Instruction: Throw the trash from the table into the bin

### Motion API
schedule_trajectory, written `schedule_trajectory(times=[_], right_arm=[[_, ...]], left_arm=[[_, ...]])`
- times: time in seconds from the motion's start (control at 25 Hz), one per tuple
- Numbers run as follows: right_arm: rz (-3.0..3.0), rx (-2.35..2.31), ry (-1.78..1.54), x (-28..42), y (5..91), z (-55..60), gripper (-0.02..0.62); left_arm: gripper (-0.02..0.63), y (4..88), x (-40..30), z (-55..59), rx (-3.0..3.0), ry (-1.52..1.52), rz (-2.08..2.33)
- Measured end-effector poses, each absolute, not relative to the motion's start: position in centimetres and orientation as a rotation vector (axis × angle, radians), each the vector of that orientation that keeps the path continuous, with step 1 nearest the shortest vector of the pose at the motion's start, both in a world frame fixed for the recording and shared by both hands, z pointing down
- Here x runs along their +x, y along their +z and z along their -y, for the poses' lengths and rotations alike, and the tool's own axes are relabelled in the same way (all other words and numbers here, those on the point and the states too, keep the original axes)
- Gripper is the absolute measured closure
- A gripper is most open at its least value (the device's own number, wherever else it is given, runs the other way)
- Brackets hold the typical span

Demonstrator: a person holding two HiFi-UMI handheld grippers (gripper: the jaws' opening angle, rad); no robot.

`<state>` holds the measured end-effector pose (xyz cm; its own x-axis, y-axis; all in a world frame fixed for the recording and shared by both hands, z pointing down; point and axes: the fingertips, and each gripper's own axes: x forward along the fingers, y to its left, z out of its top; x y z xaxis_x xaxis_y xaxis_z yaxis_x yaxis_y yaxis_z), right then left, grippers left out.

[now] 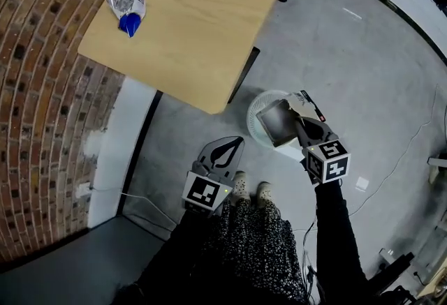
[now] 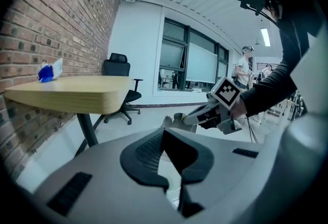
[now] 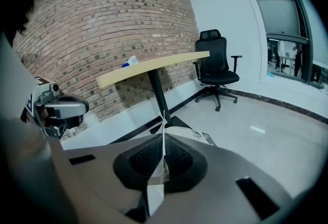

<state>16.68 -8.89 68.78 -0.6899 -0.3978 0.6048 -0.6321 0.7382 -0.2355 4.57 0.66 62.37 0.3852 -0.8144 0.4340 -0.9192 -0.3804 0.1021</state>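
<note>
The right gripper (image 1: 297, 122) hangs low beside the desk (image 1: 202, 24), directly above the white bin (image 1: 254, 117) on the floor. Its fingers (image 3: 146, 159) are clamped on a flat piece of grey card (image 1: 276, 122). The card is pinched by one edge, so most of it juts out over the bin's mouth. From there it looks placed to fall straight in once the grip lets go.

The left gripper (image 1: 234, 143) hangs near the person's legs, apart from the bin. Its fingers (image 2: 141, 151) meet at the tips with nothing between them. It seems parked out of the way, with no part in this drop.

A crumpled foil and blue wrapper (image 1: 126, 7) lies untouched on the desk's far corner by the brick wall. I judge that the task is only partly done.
</note>
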Motion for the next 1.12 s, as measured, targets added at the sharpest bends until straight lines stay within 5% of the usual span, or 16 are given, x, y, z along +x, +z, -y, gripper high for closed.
schedule_trajectory(times=[1.12], right_arm=[[2.339, 0.828, 0.712, 16.5, 83.7, 10.0, 0.583]], left_arm=[[0.598, 74.7, 6.3, 6.9, 2.372, 0.468, 1.394]])
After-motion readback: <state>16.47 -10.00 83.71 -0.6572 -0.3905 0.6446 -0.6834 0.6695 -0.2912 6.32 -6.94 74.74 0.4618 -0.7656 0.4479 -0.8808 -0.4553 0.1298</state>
